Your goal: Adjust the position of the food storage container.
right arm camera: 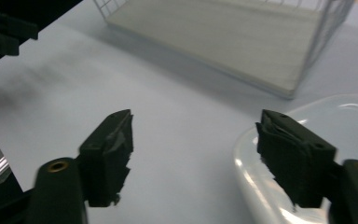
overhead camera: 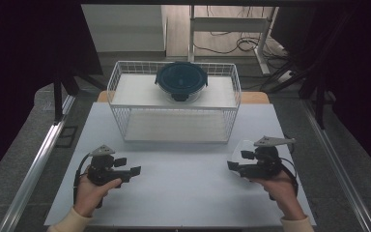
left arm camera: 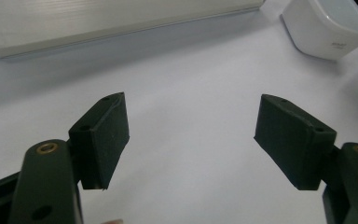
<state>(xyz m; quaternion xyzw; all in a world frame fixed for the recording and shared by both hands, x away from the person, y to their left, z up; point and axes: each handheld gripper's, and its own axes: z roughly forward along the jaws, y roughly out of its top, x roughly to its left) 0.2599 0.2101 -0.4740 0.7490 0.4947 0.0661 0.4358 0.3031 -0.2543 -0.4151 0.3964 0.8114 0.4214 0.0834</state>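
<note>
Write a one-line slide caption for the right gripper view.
Open right claw beside a clear plastic container, white wire rack beyond.

White rectangular tabletop [overhead camera: 183, 193] sits on a grey speckled carpet floor [overhead camera: 19, 159], silver aluminium rails [overhead camera: 34, 169] running along both sides. Dark black curtains [overhead camera: 24, 48] close in left and right. Behind, a pale wall panel [overhead camera: 123, 26] and light wooden floor [overhead camera: 176, 29], a white metal desk frame [overhead camera: 232, 24] with black cables [overhead camera: 232, 46] tangled under it. Light dim, cool, even
</note>
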